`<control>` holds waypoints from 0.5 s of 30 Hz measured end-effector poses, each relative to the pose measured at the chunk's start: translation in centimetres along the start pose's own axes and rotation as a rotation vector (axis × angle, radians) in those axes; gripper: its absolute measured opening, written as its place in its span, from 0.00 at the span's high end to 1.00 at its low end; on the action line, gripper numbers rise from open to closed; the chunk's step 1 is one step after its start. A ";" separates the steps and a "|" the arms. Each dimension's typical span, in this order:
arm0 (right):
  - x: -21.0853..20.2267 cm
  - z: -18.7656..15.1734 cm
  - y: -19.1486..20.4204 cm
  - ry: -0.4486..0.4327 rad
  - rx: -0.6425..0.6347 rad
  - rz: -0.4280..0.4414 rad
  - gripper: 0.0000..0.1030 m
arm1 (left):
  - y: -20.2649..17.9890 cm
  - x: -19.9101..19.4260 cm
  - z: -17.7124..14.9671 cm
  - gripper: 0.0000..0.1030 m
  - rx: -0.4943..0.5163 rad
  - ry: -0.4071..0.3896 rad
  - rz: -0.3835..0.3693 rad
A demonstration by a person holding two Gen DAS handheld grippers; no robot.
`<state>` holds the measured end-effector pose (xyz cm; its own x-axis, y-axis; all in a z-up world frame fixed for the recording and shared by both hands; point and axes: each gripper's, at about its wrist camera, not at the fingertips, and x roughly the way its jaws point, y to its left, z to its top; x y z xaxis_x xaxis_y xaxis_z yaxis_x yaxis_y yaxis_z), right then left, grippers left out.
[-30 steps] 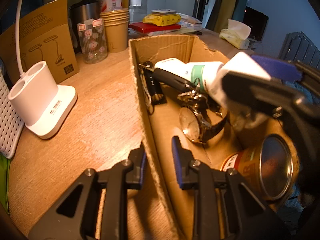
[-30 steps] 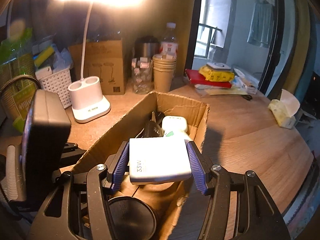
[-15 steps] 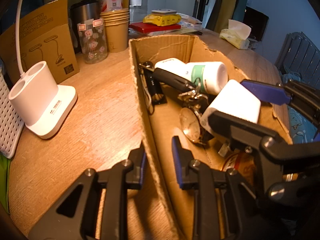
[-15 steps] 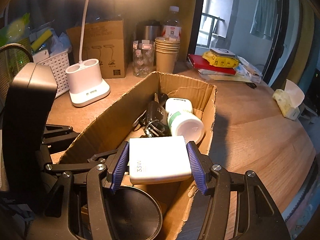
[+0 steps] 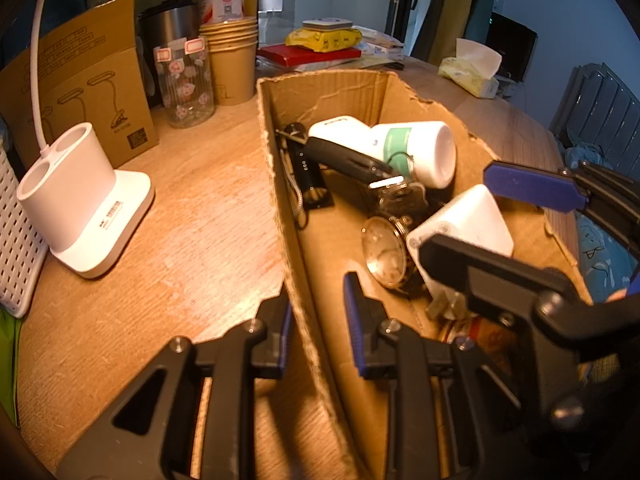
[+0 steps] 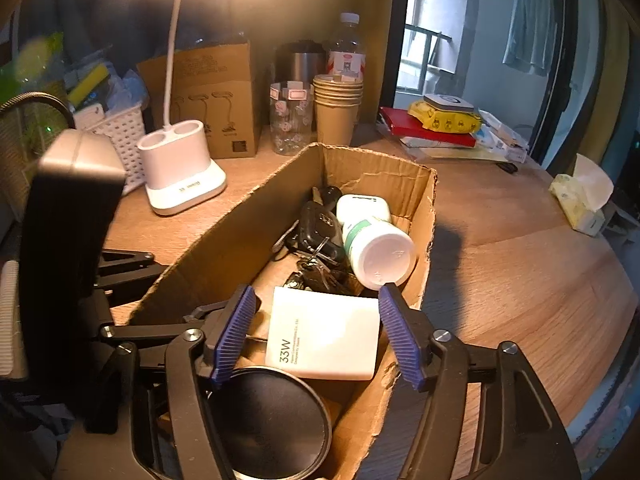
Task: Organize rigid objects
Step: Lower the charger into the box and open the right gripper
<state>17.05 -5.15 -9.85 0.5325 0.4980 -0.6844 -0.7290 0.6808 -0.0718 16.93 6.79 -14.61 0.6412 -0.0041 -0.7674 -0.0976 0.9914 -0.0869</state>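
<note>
the left gripper (image 5: 316,316) is clamped on the cardboard box (image 5: 280,184) wall. the right gripper (image 6: 316,336) has just been opening, its pads clear of the white charger (image 6: 324,334), which lies between them inside the box.

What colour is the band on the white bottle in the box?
Green, on the white bottle; the left wrist view shows it best.
</note>
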 end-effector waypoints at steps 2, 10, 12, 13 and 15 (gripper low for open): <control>-0.3 -0.1 0.0 -0.012 0.005 0.002 0.34 | 0.0 0.0 0.0 0.77 0.000 0.000 -0.001; -2.2 -0.6 -1.1 -0.080 0.058 0.022 0.34 | -0.1 0.0 0.2 0.77 0.012 -0.001 0.011; -2.8 -0.8 -2.1 -0.101 0.090 0.023 0.34 | -0.2 0.1 0.2 0.77 0.012 -0.002 0.012; -3.1 -0.9 -2.5 -0.108 0.101 0.021 0.34 | -0.3 0.2 0.3 0.77 0.013 -0.002 0.012; -3.6 -1.2 -3.7 -0.123 0.130 0.013 0.34 | -0.5 0.2 0.3 0.77 0.014 -0.003 0.011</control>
<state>17.34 -10.09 -7.99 0.5780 0.5632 -0.5905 -0.6781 0.7341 0.0364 17.37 6.32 -14.51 0.6420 0.0075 -0.7666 -0.0943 0.9931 -0.0692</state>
